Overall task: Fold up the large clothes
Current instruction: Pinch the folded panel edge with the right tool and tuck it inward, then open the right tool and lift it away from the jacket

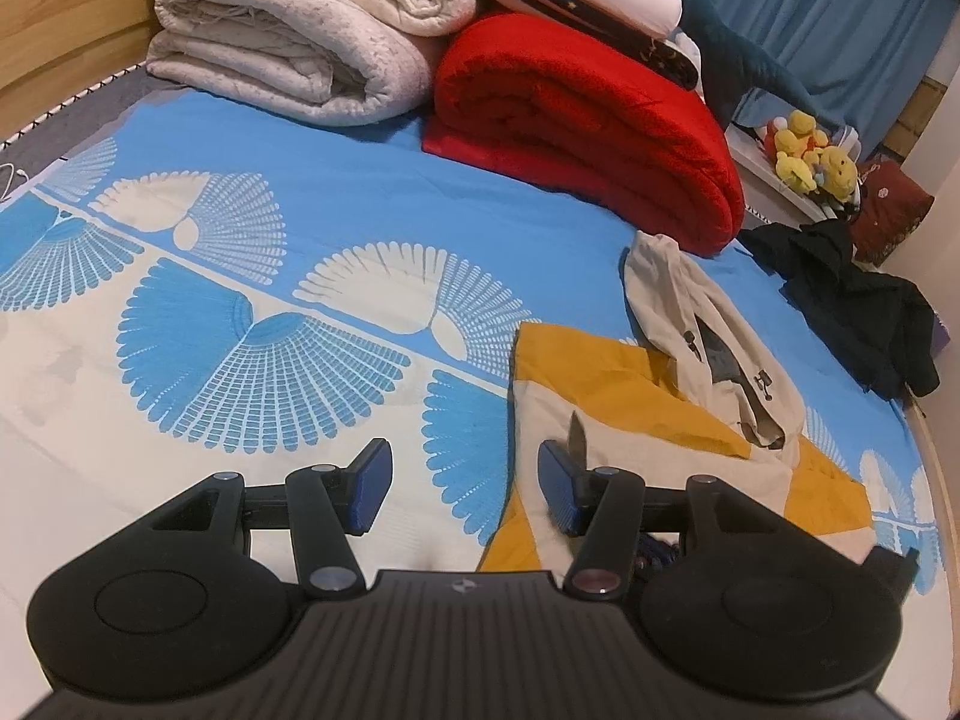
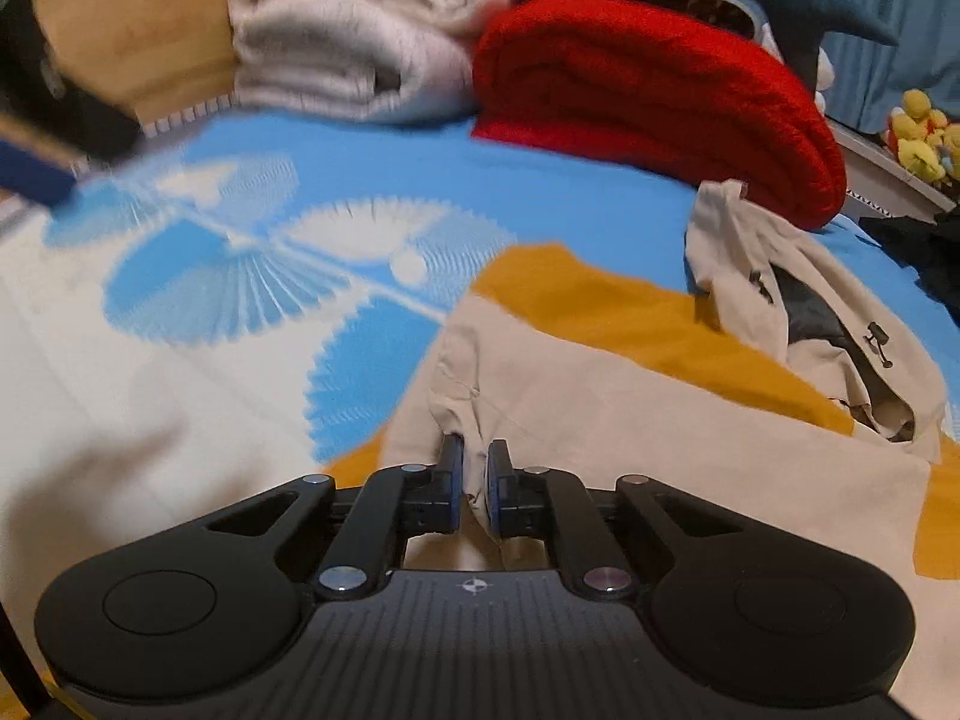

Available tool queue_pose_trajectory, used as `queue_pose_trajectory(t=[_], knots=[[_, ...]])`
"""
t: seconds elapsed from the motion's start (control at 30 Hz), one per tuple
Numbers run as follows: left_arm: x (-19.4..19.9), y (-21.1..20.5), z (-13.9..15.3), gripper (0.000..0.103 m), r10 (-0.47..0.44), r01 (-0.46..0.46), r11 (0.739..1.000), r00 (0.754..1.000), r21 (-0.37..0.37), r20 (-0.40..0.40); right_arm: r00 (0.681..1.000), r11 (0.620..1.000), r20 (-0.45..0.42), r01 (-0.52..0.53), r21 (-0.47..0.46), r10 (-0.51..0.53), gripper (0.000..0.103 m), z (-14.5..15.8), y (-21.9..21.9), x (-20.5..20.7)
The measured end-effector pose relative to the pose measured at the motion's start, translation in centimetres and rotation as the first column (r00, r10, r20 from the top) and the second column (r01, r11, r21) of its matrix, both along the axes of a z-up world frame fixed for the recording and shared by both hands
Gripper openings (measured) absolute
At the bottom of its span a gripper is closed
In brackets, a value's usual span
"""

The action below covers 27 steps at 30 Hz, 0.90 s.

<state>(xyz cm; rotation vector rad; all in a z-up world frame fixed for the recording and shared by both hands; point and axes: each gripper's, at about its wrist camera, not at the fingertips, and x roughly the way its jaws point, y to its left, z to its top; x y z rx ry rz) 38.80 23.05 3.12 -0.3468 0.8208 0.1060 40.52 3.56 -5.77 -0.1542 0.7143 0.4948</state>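
A large beige and mustard-yellow hooded jacket (image 1: pixel 648 414) lies spread on the bed, its hood (image 1: pixel 714 336) toward the red blanket. My left gripper (image 1: pixel 465 489) is open and empty, hovering over the jacket's left edge. In the right wrist view the jacket (image 2: pixel 660 396) fills the middle and right. My right gripper (image 2: pixel 474 480) is shut on a bunched fold of the jacket's beige fabric near its left edge. The left gripper shows blurred at the far left of the right wrist view (image 2: pixel 36 174).
The bed sheet (image 1: pixel 300 312) is blue and white with fan patterns. A folded white quilt (image 1: pixel 300 42) and red blanket (image 1: pixel 588 138) lie at the head. A black garment (image 1: pixel 852 300) lies at the right edge. Plush toys (image 1: pixel 810 156) sit beyond. A wooden headboard (image 1: pixel 54 18) is at left.
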Motion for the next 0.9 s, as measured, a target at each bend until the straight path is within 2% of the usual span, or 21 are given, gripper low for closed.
queue_pose_trajectory(t=[0.1,0.2,0.27,0.3,0.37,0.43,0.5,0.53,0.6,0.77,0.83,0.9], knots=[[-0.1,0.1,0.0,0.059,-0.002,0.002,1.000,1.000,-0.004,-0.002,0.996,1.000,-0.085,-0.025,0.010,0.026,0.014,-0.5,-0.3,0.0],[-0.2,0.3,0.1,0.059,-0.007,0.007,1.000,1.000,-0.007,0.000,0.998,0.998,-0.063,-0.004,0.070,0.008,0.016,0.5,-1.4,-0.6],[-0.3,0.6,0.2,0.059,0.002,-0.002,1.000,1.000,-0.012,0.002,0.999,0.991,-0.025,0.046,0.123,-0.043,0.029,1.6,-2.5,-1.0],[-0.3,0.8,0.2,0.059,0.007,-0.007,1.000,1.000,-0.014,0.002,0.997,0.986,-0.011,0.080,0.149,-0.079,0.039,1.8,-3.2,-1.0],[-0.3,1.0,0.2,0.059,0.013,-0.013,1.000,1.000,-0.016,0.000,0.988,0.971,-0.017,0.157,0.180,-0.156,0.042,1.7,-4.3,-0.5],[-0.3,1.0,0.2,0.059,0.010,-0.010,1.000,1.000,-0.015,-0.002,0.977,0.968,-0.071,0.209,0.141,-0.201,0.042,0.1,-4.6,0.7],[-0.3,0.9,0.3,0.059,0.003,-0.003,1.000,1.000,-0.013,-0.001,0.955,0.973,-0.196,0.230,0.018,-0.222,0.042,-2.8,-4.2,2.1],[-0.3,0.9,0.3,0.059,0.001,-0.001,1.000,1.000,-0.013,0.000,0.945,0.974,-0.238,0.226,-0.015,-0.223,0.042,-4.0,-4.3,2.3],[-0.4,1.0,0.3,0.059,0.002,-0.002,1.000,1.000,-0.014,0.001,0.949,0.973,-0.220,0.231,0.003,-0.224,0.042,-3.9,-4.8,1.9],[-0.3,1.2,0.2,0.059,0.009,-0.009,1.000,1.000,-0.014,-0.006,0.951,0.947,-0.106,0.302,0.110,-0.291,0.042,-0.3,-8.7,0.4],[-0.3,1.1,0.1,0.059,0.004,-0.004,1.000,1.000,-0.010,-0.009,0.933,0.925,-0.067,0.361,0.119,-0.355,0.044,0.6,-11.6,0.2],[-0.3,1.1,0.0,0.059,0.000,0.000,1.000,1.000,-0.007,-0.009,0.896,0.891,-0.049,0.444,0.095,-0.441,0.045,0.6,-15.0,0.2]])
